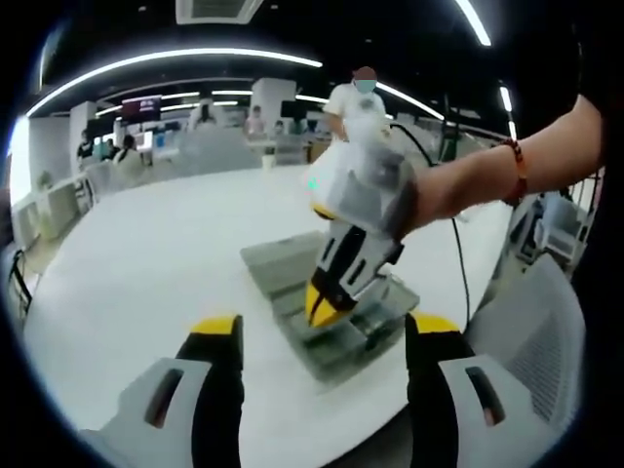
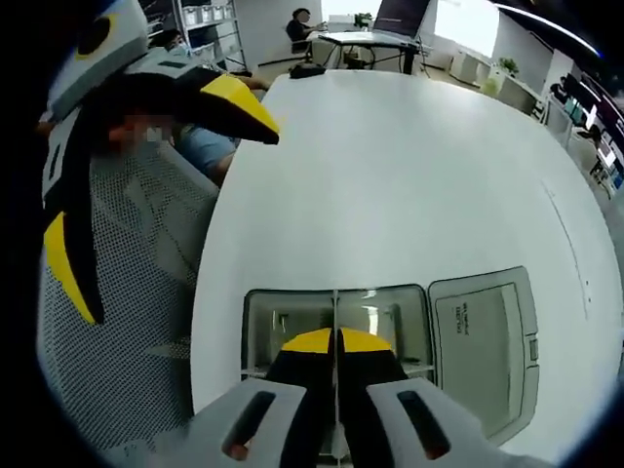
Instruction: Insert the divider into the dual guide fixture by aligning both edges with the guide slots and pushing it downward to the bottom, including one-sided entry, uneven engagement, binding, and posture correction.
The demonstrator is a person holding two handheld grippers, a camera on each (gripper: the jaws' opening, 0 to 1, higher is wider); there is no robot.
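The grey dual guide fixture (image 2: pixel 283 322) is an open box on the white table, near its edge. A thin divider (image 2: pixel 336 307) stands edge-on across its middle and splits it into two bays. My right gripper (image 2: pixel 337 336) points down into the box, its yellow-tipped jaws shut on the divider's top edge. From the left gripper view, the right gripper (image 1: pixel 324 304) reaches steeply into the fixture (image 1: pixel 283 268), held by a hand. My left gripper (image 1: pixel 325 330) hovers in front of the fixture with its jaws wide apart and holds nothing; the left gripper (image 2: pixel 161 195) also enters the right gripper view.
A flat grey lid or tray (image 2: pixel 487 341) lies right beside the fixture. The white table (image 2: pixel 409 166) stretches far behind it. A mesh chair (image 2: pixel 146 283) stands at the table's edge. A cable (image 1: pixel 456 253) trails from the right gripper. People and desks are in the background.
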